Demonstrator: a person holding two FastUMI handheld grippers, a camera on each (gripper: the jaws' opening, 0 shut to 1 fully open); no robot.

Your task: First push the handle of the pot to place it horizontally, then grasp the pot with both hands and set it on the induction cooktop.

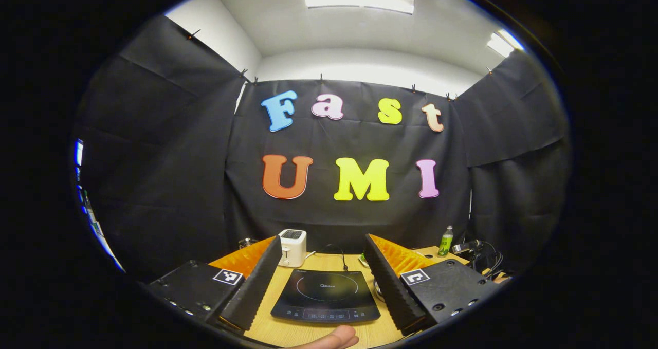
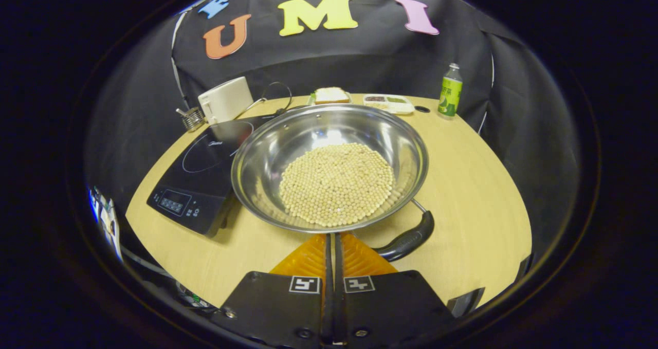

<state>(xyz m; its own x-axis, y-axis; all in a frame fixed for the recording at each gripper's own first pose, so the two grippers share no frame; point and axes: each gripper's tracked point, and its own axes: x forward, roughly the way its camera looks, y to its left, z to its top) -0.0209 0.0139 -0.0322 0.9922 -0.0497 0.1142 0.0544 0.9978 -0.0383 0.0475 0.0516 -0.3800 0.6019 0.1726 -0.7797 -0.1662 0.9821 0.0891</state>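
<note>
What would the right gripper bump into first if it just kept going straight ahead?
Most likely the pot: the right gripper, fingers closed together, points at its near rim, just left of the handle. Depth is hard to judge, but nothing else seems to lie between them.

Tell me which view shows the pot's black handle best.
The right gripper view: the curved black handle juts from the steel pot of beans, just beside the shut right claw. The left gripper view faces the black induction cooktop instead.

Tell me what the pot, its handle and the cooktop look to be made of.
Pot: polished metal, likely stainless steel; mirror-like glare inside. Handle: dark, slightly glossy, probably plastic. Induction cooktop: smooth black top, probably glass; glossy, with a printed ring.
</note>
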